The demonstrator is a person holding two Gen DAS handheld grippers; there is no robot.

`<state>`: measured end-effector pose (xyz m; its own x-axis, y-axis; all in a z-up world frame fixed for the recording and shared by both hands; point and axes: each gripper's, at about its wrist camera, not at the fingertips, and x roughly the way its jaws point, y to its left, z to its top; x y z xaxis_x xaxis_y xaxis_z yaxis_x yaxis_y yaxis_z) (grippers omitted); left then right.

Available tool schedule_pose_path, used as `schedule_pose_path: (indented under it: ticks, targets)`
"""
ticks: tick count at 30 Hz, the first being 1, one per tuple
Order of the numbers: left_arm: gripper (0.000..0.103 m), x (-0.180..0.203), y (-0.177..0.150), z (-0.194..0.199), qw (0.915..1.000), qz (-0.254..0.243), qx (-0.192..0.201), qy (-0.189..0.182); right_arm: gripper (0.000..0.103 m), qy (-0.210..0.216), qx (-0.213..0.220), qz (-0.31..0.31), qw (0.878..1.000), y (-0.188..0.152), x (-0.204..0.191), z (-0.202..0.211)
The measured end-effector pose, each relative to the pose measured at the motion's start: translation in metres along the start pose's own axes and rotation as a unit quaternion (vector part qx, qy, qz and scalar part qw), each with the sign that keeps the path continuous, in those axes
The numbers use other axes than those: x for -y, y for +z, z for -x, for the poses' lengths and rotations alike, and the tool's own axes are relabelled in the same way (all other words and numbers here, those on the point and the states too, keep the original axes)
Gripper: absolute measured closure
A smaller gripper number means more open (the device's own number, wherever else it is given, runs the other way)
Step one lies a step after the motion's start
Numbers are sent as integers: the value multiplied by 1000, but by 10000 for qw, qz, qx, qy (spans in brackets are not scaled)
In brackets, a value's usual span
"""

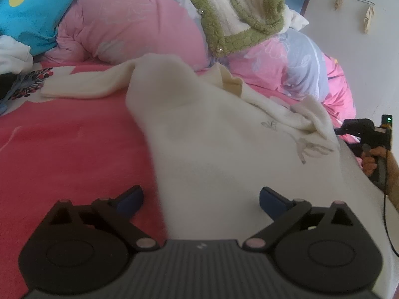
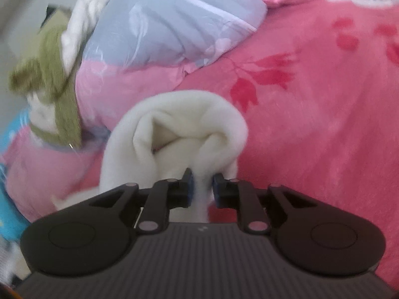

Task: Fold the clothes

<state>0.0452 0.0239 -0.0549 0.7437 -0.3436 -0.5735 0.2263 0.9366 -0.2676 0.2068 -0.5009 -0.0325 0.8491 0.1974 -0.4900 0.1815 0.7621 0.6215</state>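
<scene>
Nearest in the left wrist view, the left gripper [image 1: 201, 198] stands spread wide, its blue-padded fingers [image 1: 271, 199] apart with nothing pinched; the lower part of a cream sweater [image 1: 212, 134] passes between them, lying on the red floral bedspread [image 1: 69, 144]. In the right wrist view, the right gripper [image 2: 202, 189] has its jaws drawn close, pinching a bunched fold of the same cream sweater [image 2: 179, 124], which rises in a rolled hump just beyond the pads. From the left view, one sleeve of the garment stretches out to the left across the bedspread, and the right hand [image 1: 374, 164] shows at the right edge. Farther back lies a heaped pink and lavender quilt [image 1: 129, 27], with a green-trimmed fleece garment [image 1: 237, 22] draped on top. A blue pillow [image 1: 32, 12] sits at the far left.
</scene>
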Motion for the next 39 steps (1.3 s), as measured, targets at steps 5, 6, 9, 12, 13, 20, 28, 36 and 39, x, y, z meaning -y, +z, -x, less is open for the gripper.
schedule_pose_path:
  ticks: [5,6,9,12,13,20,28,36,39]
  targets:
    - [3,-7,1,4,9996,245,43,-135,53,-549,237,-110,9982,-2,11,56]
    - [3,-10,2,6,9993,331,47,-176,53,-604,338,-18,9976,-4,11,74]
    - [3,-18,3,11,9975,631,24,-321,53,-364,373,383,9979,-17,0,126]
    - [3,-26,2,21,9949,907,-1,-450,49,271,-63,1372,9902,-54,-41,164]
    - [3,-29,1,25,9939,997,-6,-481,47,514,-229,1777,9825,-71,-58,175]
    - [3,-43,-10,58,9893,1383,44,-452,45,2147,-1277,4578,8532,-247,-169,205]
    - [3,-63,-20,88,9864,1582,236,-383,46,2529,-1936,5249,7893,-347,-234,177]
    - [4,-73,-16,87,9793,1888,328,-644,96,2594,-2295,4205,8386,-336,-221,156]
    - [4,-67,-12,82,9796,1832,334,-763,98,2783,-2285,2815,8894,-299,-189,149]
